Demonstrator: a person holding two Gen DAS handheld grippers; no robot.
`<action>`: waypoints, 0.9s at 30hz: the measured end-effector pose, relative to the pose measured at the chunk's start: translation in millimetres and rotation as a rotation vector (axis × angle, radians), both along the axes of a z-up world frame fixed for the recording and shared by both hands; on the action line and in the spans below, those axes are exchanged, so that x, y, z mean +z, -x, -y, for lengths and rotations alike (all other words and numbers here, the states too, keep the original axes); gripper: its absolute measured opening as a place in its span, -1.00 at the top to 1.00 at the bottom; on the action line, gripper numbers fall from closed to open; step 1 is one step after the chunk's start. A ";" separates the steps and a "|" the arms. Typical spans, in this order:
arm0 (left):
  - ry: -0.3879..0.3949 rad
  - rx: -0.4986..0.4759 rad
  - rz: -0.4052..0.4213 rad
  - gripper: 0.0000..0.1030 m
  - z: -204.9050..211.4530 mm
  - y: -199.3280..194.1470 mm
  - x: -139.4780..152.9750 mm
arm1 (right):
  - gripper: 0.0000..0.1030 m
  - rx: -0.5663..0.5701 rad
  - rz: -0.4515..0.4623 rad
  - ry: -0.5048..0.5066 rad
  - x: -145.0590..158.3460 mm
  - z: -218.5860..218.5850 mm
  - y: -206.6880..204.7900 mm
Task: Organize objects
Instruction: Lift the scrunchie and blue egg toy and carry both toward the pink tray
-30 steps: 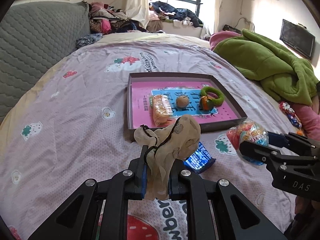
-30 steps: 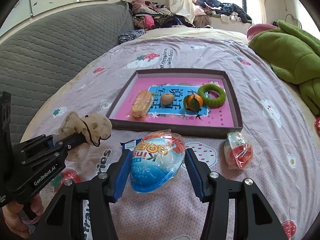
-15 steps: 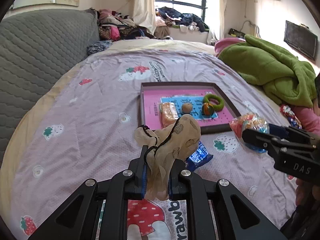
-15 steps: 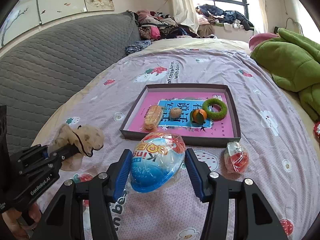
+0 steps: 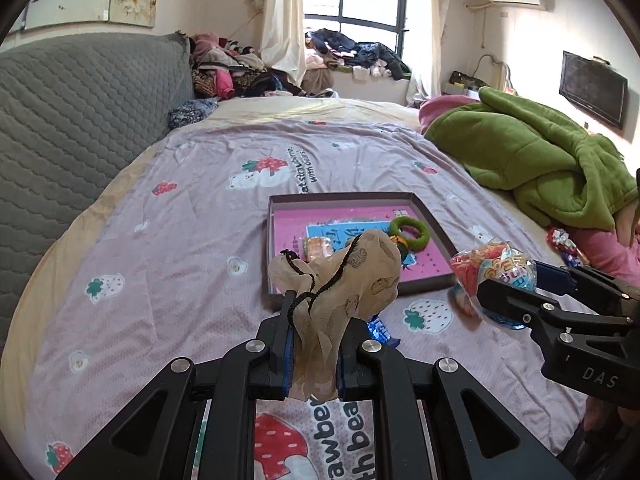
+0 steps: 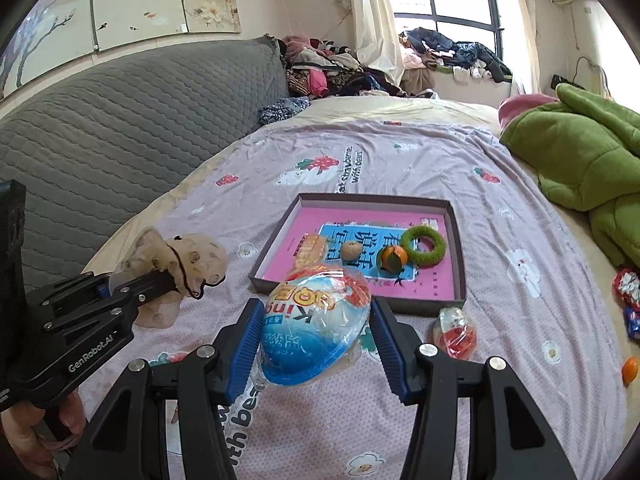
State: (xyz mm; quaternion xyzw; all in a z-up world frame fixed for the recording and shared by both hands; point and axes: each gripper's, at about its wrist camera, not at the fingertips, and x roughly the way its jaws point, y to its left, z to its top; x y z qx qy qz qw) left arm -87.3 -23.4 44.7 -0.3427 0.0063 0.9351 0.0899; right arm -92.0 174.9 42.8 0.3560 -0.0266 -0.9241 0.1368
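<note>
Now we hold both things up off the bed (image 6: 500, 208), ready for the tray (image 6: 458, 236): left gripper (image 5: 312, 340) jaws pinch the stocking (image 5: 344, 276) tight, right gripper (image 6: 316, 340) jaws hug the toy egg (image 6: 316, 320).

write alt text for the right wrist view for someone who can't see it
The right gripper holds a blue, egg-shaped wrapped toy egg above a strawberry-print bedspread. Ahead lies a shallow tray holding a snack pack, a walnut, an orange and a green ring. At left, the left gripper pinches a beige mesh pouch.
</note>
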 end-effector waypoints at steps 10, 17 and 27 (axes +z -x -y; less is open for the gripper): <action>-0.020 0.013 -0.013 0.71 -1.0 21.8 18.5 | -0.05 -0.002 -0.049 -0.019 24.8 -3.7 8.8; -0.038 0.012 -0.023 0.71 -5.0 38.8 30.9 | -0.05 -0.005 -0.078 -0.028 40.0 -3.5 22.4; -0.029 0.021 -0.037 0.71 -10.8 62.2 39.9 | -0.05 -0.015 -0.130 -0.031 56.5 -5.9 39.1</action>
